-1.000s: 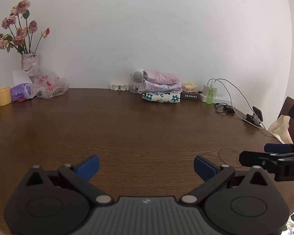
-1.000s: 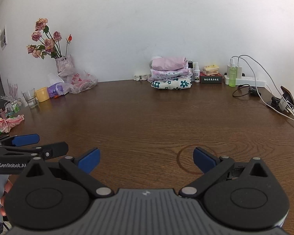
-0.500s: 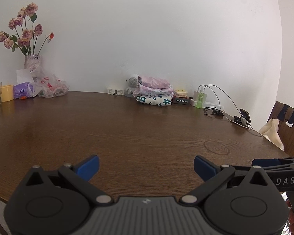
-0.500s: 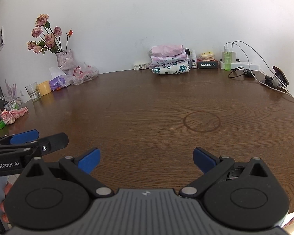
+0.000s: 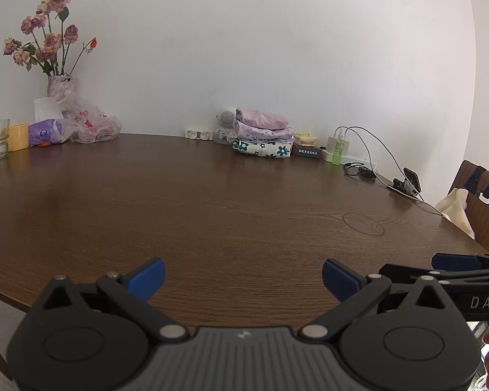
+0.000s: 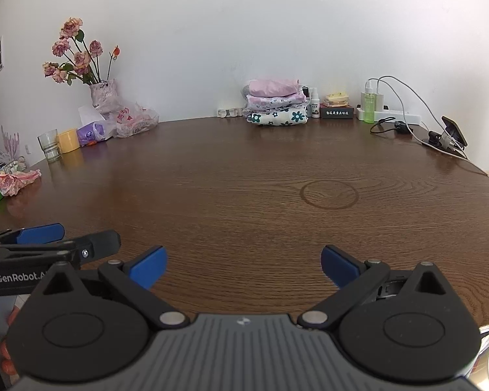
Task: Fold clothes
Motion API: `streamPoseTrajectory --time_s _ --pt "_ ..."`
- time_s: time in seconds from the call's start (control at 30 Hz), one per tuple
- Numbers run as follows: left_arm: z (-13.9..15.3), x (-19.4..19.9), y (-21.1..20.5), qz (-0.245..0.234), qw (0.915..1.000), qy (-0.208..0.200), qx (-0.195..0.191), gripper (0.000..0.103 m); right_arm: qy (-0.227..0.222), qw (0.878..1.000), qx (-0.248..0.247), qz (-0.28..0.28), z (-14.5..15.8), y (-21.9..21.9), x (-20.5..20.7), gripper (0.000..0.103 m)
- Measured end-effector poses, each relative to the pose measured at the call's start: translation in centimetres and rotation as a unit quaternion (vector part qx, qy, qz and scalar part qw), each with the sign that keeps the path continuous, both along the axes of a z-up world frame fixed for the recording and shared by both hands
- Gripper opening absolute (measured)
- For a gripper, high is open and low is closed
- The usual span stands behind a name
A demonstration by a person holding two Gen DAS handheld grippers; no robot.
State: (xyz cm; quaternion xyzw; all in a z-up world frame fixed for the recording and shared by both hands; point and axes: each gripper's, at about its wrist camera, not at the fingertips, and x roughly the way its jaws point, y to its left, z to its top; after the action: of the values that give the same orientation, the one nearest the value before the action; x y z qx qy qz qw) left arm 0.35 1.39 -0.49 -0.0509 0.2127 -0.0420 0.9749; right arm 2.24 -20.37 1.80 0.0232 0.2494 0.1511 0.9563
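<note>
Both grippers pull back, nothing in hand.
Left gripper (image 5: pixel 243 275) and right gripper (image 6: pixel 243 264) spread wide; folded stack (image 6: pixel 277 106) sits far ahead, so table (image 6: pixel 244 169) awaits another garment.

Along the far edge of the brown wooden table (image 6: pixel 244 169) we see a vase of faded pink roses (image 6: pixel 78 62) at the left, with a crumpled plastic bag (image 6: pixel 133 120), a purple packet (image 6: pixel 91 132), a yellow cup (image 6: pixel 68 141) and a glass tumbler (image 6: pixel 50 146) near it. Toward the right we find a black box with white lettering (image 6: pixel 337 112), a green spray bottle (image 6: pixel 369 107) at a white power strip (image 6: pixel 397 116), trailing cables (image 6: pixel 407 97) and a clipped phone (image 6: pixel 453 135). We also note a faint ring mark (image 6: pixel 329 194) on the wood and a wooden chair (image 5: pixel 482 208) at the right edge.
</note>
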Motion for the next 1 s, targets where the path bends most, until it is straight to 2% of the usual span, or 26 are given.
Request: streamPoseTrajectory --time_s 1.0 --pt "-0.60 -0.34 0.51 0.010 0.9999 0.007 -0.010 0.103 0.013 1.000 -0.010 0.011 -0.50 0.88 -0.21 0.103"
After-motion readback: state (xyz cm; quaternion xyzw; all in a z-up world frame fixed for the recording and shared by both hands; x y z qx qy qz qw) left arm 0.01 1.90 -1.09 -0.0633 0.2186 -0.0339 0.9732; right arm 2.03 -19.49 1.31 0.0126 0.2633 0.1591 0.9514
